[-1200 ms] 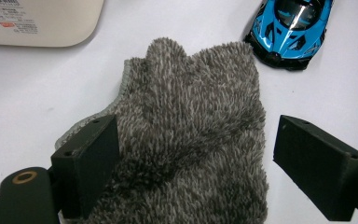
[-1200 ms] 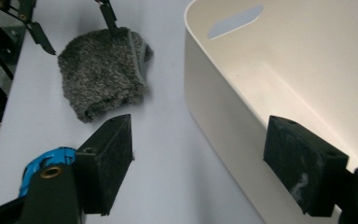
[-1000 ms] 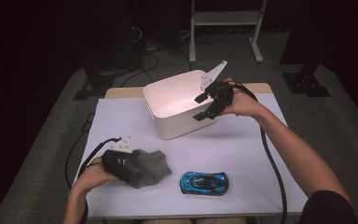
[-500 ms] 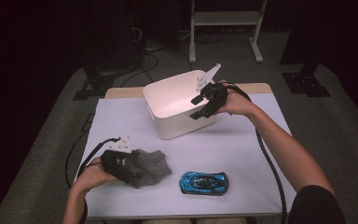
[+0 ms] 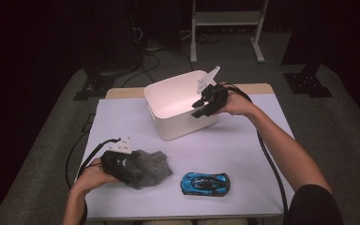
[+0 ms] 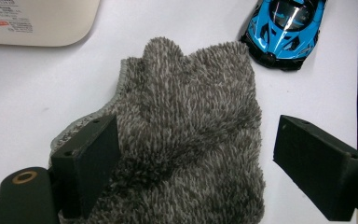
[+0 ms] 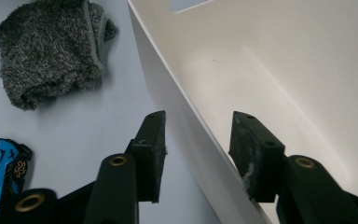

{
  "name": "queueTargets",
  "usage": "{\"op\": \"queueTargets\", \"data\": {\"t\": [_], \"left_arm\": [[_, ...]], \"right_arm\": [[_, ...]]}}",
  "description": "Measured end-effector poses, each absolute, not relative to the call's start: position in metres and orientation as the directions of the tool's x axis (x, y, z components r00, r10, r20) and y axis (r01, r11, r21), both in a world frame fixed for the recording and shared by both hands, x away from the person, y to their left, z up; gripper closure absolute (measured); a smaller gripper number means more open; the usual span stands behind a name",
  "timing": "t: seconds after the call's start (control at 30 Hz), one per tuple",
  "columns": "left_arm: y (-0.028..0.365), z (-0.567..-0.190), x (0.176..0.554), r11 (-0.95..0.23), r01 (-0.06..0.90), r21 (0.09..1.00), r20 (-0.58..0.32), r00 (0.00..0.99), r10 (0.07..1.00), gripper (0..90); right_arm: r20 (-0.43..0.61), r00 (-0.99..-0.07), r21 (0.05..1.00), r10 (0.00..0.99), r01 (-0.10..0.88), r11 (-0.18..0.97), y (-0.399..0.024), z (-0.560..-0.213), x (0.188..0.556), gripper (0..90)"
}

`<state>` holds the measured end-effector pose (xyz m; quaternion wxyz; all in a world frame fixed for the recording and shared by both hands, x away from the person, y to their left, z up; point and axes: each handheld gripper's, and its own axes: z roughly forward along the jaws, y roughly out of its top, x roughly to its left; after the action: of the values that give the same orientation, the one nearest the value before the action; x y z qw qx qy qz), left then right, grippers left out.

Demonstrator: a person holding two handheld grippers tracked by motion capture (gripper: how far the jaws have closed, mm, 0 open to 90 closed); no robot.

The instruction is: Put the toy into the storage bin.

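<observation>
Left gripper, jaws spread, over the grey cloth at table front-left: soft, light, pinch a fold. Blue toy car beside it, clear. Right gripper has just been closing astride the white bin wall, not yet pinching: stiff, light, smooth rim.

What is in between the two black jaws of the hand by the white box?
The box's wall stands between the right gripper's jaws in the right gripper view; they have just been closing.
</observation>
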<state>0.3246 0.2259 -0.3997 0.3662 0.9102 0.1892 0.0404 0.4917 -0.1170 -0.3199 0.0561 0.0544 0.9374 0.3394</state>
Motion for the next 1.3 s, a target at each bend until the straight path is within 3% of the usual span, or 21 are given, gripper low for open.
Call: {"op": "queueTargets", "data": {"t": [0.17, 1.3], "left_arm": [[0.226, -0.401, 0.325, -0.66, 0.319, 0.68, -0.071, 0.925, 0.374, 13.6], [0.224, -0.401, 0.324, -0.668, 0.311, 0.676, -0.076, 0.931, 0.356, 13.6]], "right_arm": [[-0.079, -0.986, 0.645, 0.148, 0.063, 0.761, -0.118, -0.32, 0.494, 63.4], [-0.033, -0.992, 0.618, 0.123, 0.076, 0.782, -0.106, -0.317, 0.484, 78.7]]}}
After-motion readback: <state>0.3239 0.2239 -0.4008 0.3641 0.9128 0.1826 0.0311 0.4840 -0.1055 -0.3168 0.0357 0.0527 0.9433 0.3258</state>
